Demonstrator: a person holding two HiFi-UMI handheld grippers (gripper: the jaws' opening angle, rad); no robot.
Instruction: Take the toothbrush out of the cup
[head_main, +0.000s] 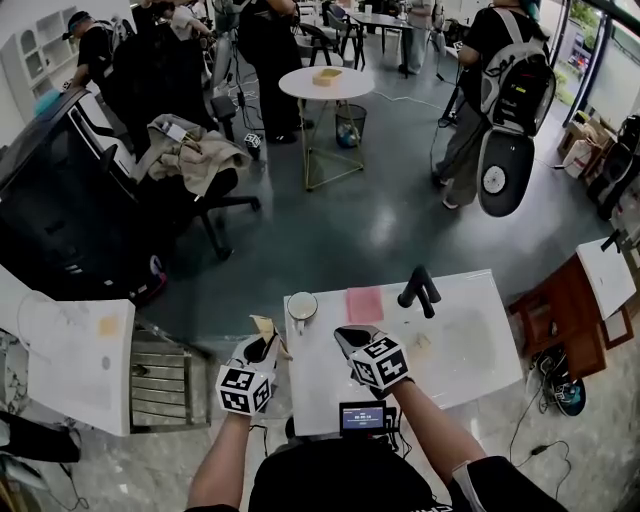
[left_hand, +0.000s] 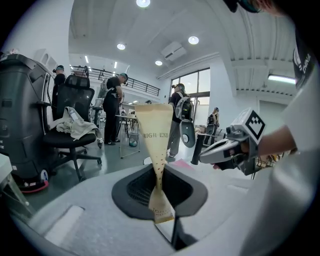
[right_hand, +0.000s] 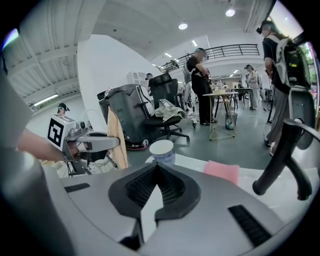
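A flat beige toothbrush package (left_hand: 156, 137) printed "HIGH END" stands upright between the jaws of my left gripper (left_hand: 161, 175), which is shut on its lower end. In the head view the package (head_main: 266, 328) and the left gripper (head_main: 262, 346) hover just off the left edge of the white table (head_main: 460, 350). The white cup (head_main: 302, 306) stands on the table's far left corner, its inside hidden from me. My right gripper (head_main: 350, 338) is over the table, right of the cup, its jaws together with nothing in them. In the right gripper view the cup (right_hand: 162, 149) is ahead of the right gripper (right_hand: 157, 172).
A pink cloth (head_main: 364, 304) lies on the table right of the cup. A black forked stand (head_main: 420, 290) rises at the table's far edge. A small screen (head_main: 362, 417) sits at the near edge. Left of the table are a slatted rack (head_main: 160, 380) and a white board (head_main: 80, 360).
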